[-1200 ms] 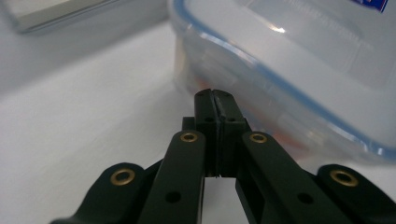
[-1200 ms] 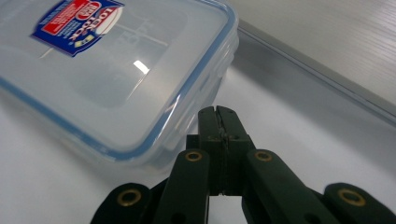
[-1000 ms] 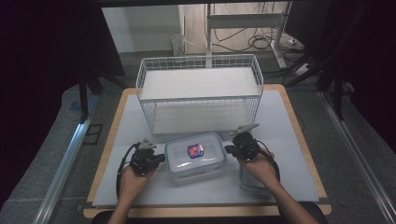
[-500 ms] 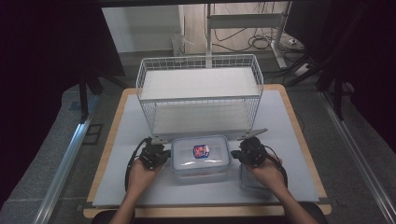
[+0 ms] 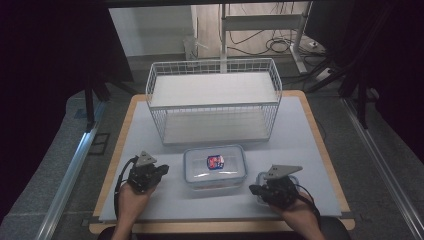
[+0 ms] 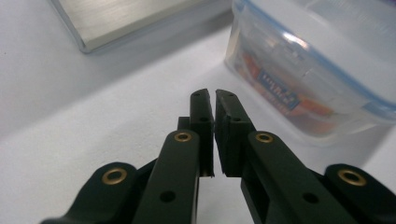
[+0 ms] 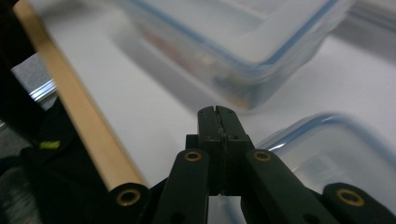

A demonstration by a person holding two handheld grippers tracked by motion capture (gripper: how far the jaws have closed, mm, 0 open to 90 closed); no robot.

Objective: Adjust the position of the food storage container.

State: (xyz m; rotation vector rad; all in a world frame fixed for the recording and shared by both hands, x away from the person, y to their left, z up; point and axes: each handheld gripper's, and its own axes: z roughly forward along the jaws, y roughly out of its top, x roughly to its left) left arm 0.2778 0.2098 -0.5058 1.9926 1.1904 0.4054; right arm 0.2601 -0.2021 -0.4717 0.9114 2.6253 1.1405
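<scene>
My left gripper (image 5: 161, 170) and right gripper (image 5: 252, 189) are both clenched empty, flanking the lidded container (image 5: 214, 165) before the wire basket (image 5: 213, 102). It looks rigid, light and slick-walled, so I'd grip under its lid rim.

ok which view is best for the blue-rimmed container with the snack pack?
High view: the whole lidded container and its label show between both grippers. The left gripper view gives one corner close up; the right gripper view shows a blurred corner.

A lab: black curtains (image 5: 45, 60), loose floor cables (image 5: 272, 45), aluminium rails (image 5: 67, 180).
</scene>
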